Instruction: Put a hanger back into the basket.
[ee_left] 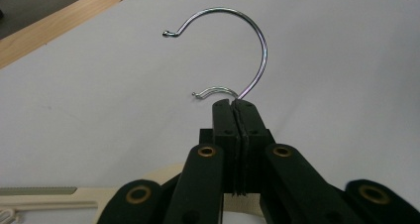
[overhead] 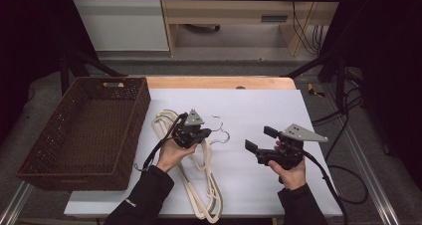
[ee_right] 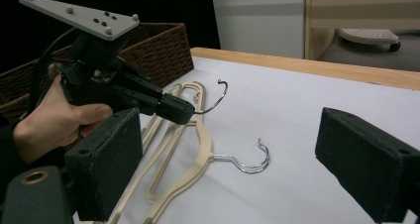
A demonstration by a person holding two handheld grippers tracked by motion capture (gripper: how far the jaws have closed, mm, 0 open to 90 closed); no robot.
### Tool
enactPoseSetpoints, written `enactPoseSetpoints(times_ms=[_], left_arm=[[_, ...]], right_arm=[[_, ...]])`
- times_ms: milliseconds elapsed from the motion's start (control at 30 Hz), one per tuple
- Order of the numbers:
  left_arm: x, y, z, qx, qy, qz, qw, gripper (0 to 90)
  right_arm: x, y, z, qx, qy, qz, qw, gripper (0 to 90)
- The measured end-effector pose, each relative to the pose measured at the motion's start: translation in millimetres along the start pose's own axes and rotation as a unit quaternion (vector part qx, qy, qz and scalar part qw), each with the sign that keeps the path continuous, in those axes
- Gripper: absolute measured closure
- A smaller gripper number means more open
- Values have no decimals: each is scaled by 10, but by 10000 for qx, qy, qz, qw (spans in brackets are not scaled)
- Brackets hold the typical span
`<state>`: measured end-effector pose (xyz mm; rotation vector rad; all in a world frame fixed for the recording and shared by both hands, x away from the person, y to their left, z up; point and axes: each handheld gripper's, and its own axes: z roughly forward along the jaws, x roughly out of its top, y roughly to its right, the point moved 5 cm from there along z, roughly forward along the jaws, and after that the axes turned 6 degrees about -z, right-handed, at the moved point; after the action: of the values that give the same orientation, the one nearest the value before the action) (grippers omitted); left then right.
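My left gripper (overhead: 208, 132) is shut on the metal stem of a cream hanger's hook (ee_left: 250, 45), pads pressed together around the wire (ee_left: 235, 105). That hanger (ee_right: 171, 116) is raised a little at its hook end, seen with the left gripper (ee_right: 181, 110) in the right gripper view. A second cream hanger (ee_right: 198, 157) lies flat below it, its hook (ee_right: 250, 162) resting on the white surface. More cream hangers (overhead: 205, 177) trail toward the near edge. My right gripper (overhead: 260, 139) hovers to the right of the hangers, open with nothing between its pads (ee_right: 111, 157).
A dark brown wicker basket (overhead: 130, 145) stands at the table's left, its inside bare. The white sheet (overhead: 263, 103) covers the table, with a wooden strip (overhead: 219, 82) along the far edge. Cables hang off the right side.
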<state>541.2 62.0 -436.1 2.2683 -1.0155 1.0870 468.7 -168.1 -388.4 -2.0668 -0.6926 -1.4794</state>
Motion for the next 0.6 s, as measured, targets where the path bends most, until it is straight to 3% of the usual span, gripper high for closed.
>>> enactPoseSetpoints(times_ms=[67, 100, 133, 167, 300, 600], left_arm=[[3, -4, -28, 4, 30, -21, 10000, 886], [10, -4, -54, 29, 58, -11, 10000, 886], [10, -4, -54, 29, 58, -11, 10000, 886], [16, -6, -67, 32, 84, 4, 10000, 886], [23, -12, -123, 36, 148, 13, 9999, 886], [19, -15, -153, 30, 210, -2, 9998, 886]], right_arm=[[58, -85, 84, -39, -47, -97, 9999, 124], [79, -205, 196, 102, -175, -62, 9998, 127], [79, -205, 196, 102, -175, -62, 9998, 127], [69, -320, 312, 210, -322, -115, 9992, 136], [-20, -489, 539, 296, -653, -78, 9974, 155], [-255, -621, 936, 369, -1151, 119, 9926, 245]])
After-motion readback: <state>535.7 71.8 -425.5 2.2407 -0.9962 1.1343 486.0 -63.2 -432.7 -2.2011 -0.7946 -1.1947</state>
